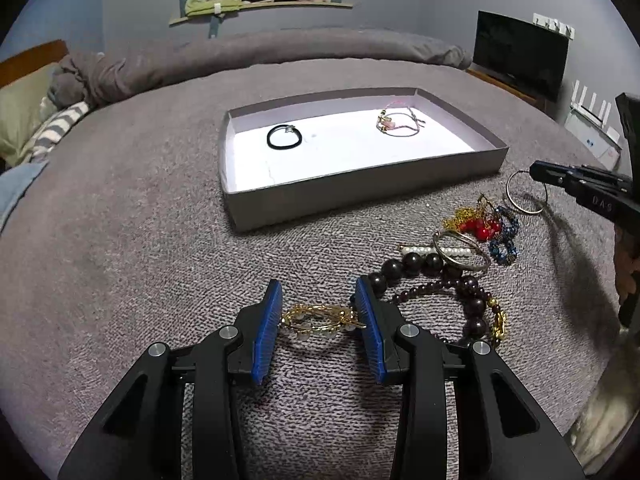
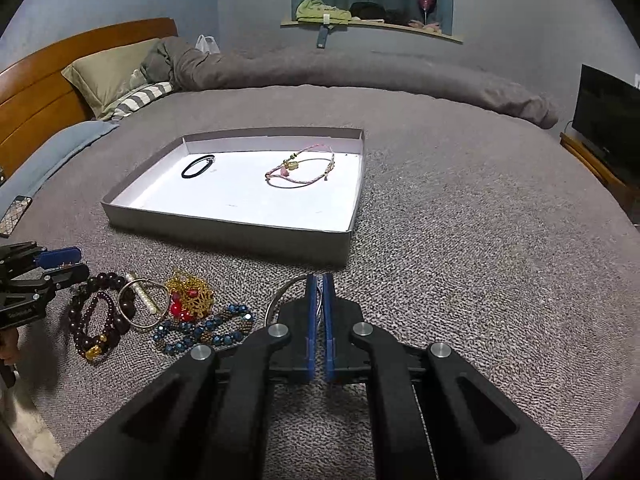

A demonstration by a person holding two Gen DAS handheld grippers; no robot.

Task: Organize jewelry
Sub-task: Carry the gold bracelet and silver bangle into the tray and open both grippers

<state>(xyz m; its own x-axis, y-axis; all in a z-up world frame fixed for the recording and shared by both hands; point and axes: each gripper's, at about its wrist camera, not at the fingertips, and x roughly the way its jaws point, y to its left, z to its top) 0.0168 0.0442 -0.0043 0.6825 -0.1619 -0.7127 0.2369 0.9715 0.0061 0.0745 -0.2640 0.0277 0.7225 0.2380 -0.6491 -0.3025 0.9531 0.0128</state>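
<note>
A shallow grey box [image 1: 352, 188] [image 2: 224, 226] lies on the bed, holding a black hair tie [image 1: 284, 137] [image 2: 197, 166] and a pink cord bracelet [image 1: 398, 122] [image 2: 300, 170]. My left gripper [image 1: 318, 292] is open, its blue pads either side of a gold and pearl bracelet [image 1: 320, 320] on the blanket. My right gripper [image 2: 319, 280] [image 1: 538, 170] is shut on a thin silver bangle [image 2: 280, 300] [image 1: 524, 192]. A pile of jewelry lies beside them: dark bead bracelets [image 1: 452, 280] [image 2: 100, 316], a metal bangle [image 1: 460, 256], red and gold pieces [image 1: 478, 224] [image 2: 188, 300], blue beads [image 2: 204, 330].
The grey blanket [image 1: 140, 260] covers the bed. Pillows [image 2: 108, 76] and a wooden headboard [image 2: 48, 92] stand at the left. A phone [image 2: 14, 216] lies at the left edge. A dark screen [image 1: 520, 54] stands at the right.
</note>
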